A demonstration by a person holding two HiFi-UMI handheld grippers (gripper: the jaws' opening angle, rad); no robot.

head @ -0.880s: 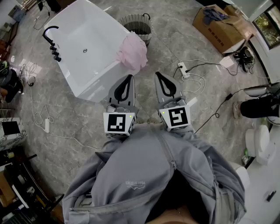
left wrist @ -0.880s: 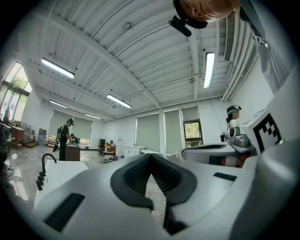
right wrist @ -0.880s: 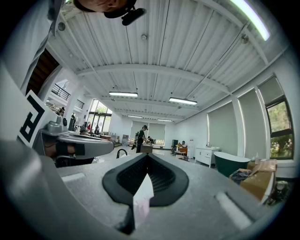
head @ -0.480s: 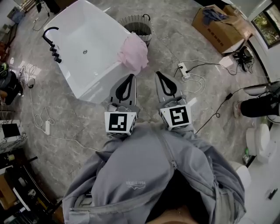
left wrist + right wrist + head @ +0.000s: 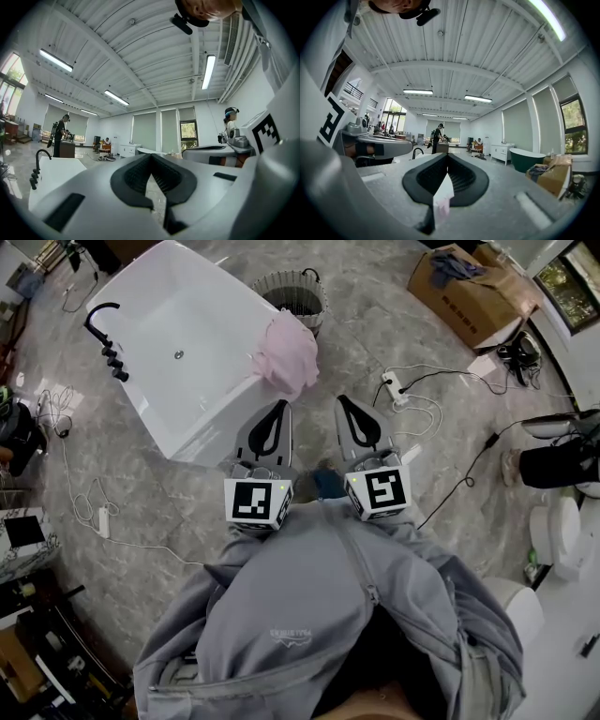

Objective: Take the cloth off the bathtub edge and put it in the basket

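1. Pointing forward side by side: left hand-held gripper (image 5: 277, 407) and right hand-held gripper (image 5: 343, 401), jaws closed together, nothing held.
2. Pink cloth (image 5: 286, 348), draped over bathtub (image 5: 202, 310) edge, ahead of both.
3. Wire basket (image 5: 292, 289), just beyond cloth, beside bathtub.

A cardboard box (image 5: 478, 301) with bluish fabric (image 5: 452, 266) lying in it sits at the upper right of the head view. Below it, right of centre, a white power strip (image 5: 392, 390) lies on the grey marbled floor (image 5: 169, 474) beside loops of white cable (image 5: 422, 414). A second power strip (image 5: 102, 519) lies near the left edge. In the right gripper view, a dark green tub (image 5: 527, 159) stands at the right, next to a white cabinet (image 5: 501, 151), and a person (image 5: 438, 137) stands at a counter near the centre.
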